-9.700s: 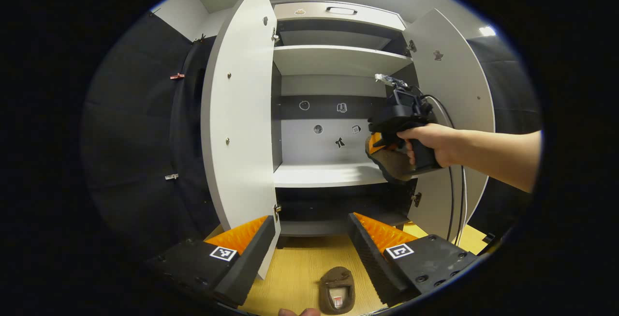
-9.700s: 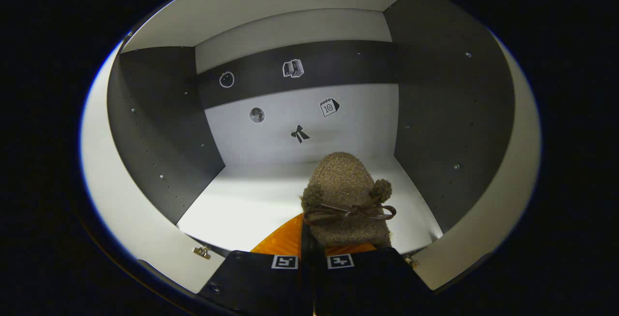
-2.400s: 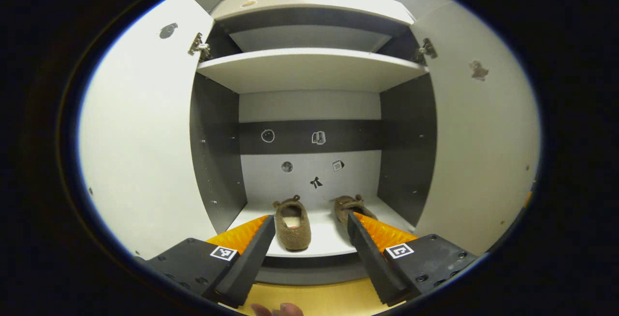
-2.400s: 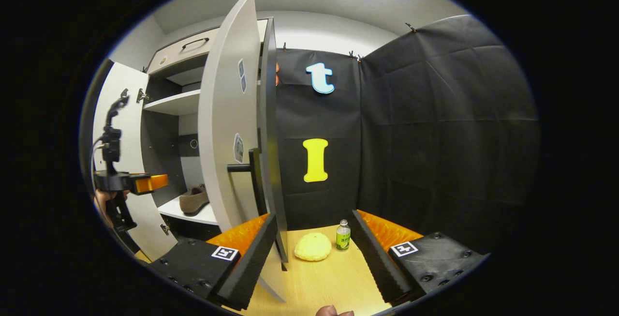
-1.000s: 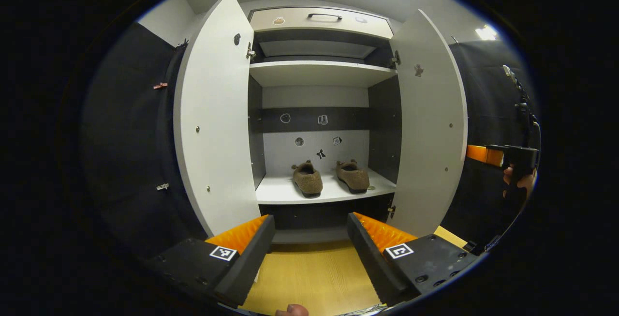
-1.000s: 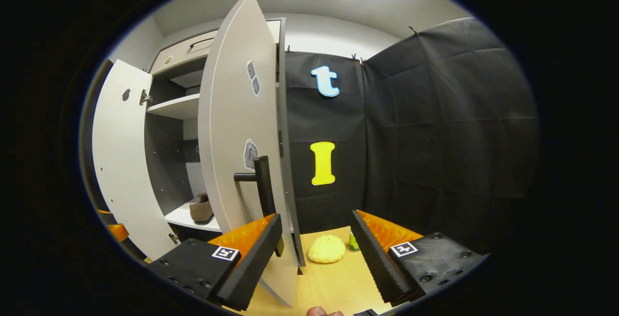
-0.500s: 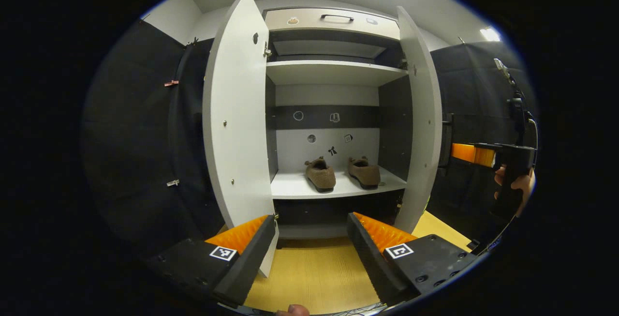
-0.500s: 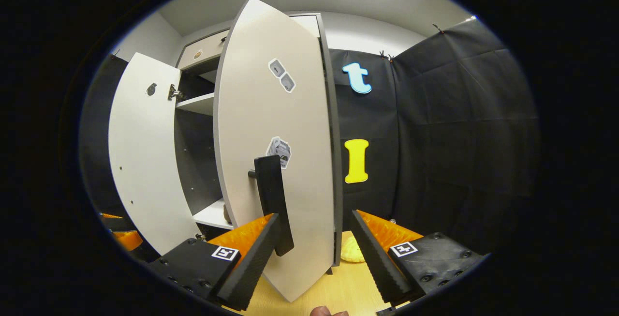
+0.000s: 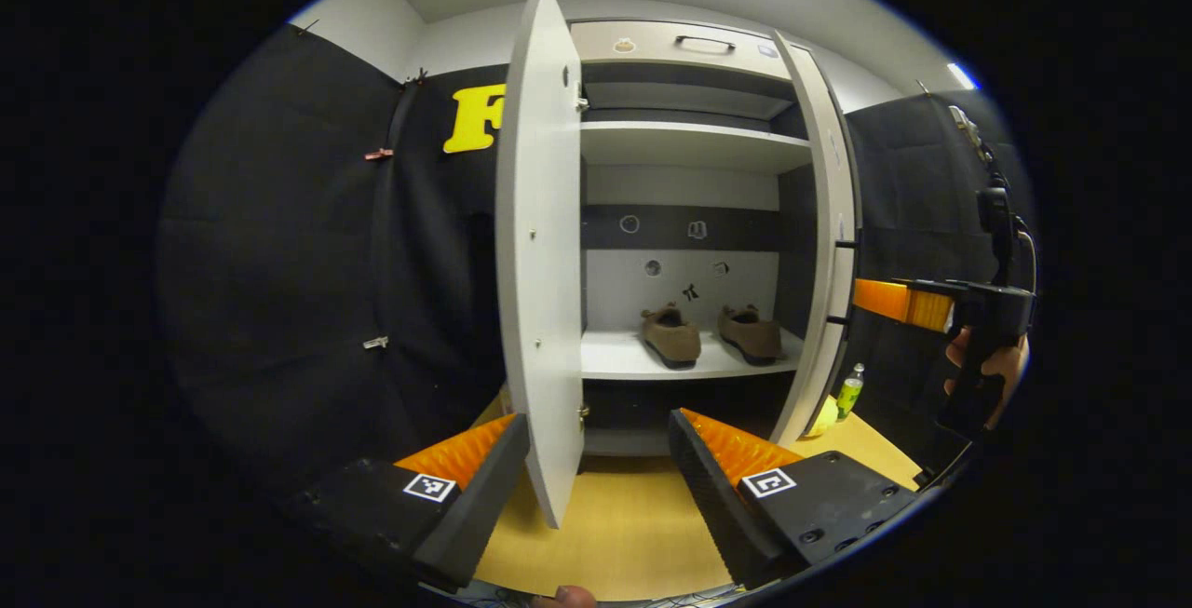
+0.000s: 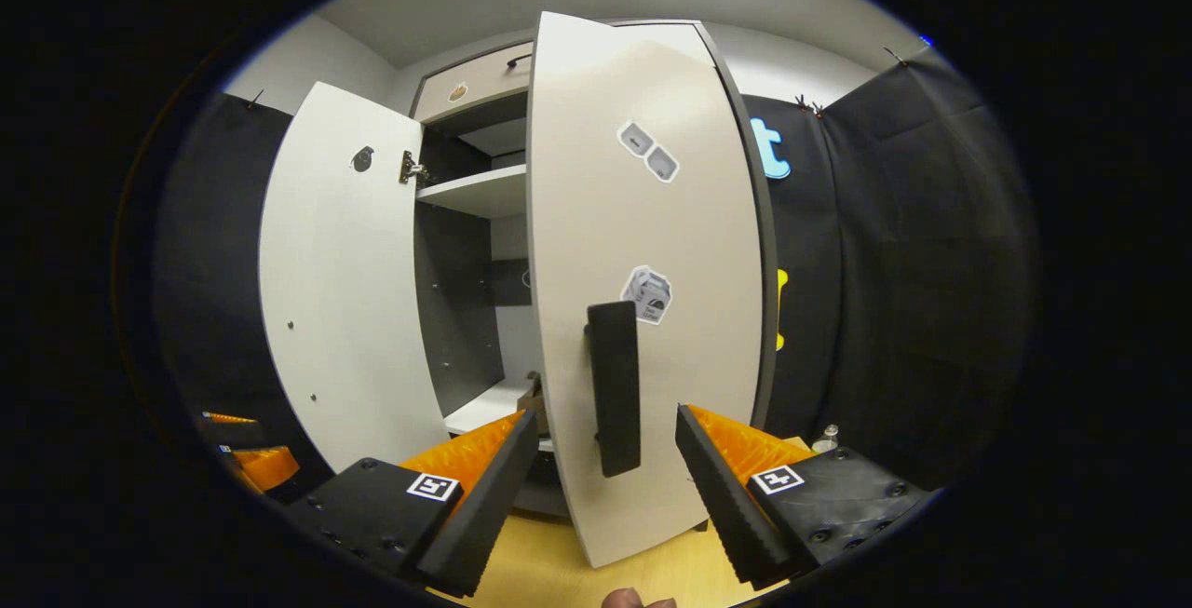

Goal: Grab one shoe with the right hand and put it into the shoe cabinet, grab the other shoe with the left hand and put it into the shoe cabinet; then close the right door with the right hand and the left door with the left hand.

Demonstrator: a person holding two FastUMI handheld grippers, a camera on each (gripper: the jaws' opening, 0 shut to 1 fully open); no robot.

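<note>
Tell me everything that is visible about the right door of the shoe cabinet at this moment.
The right door is a tall, flat, pale grey panel that looks like laminated board. It stands partly open, swung part of the way toward the cabinet. Its outer face carries a dark vertical bar handle and stickers. The right tool is open, its fingers either side of the handle; contact cannot be told. The left gripper view shows the door nearly edge-on.

— Where are the shoes?
— Two brown fuzzy slippers (image 9: 670,336) (image 9: 752,332) sit side by side on the white cabinet's lower shelf (image 9: 615,361).
— The doors?
— White left door (image 9: 538,291) wide open; right door (image 10: 643,291), black-handled, half shut.
</note>
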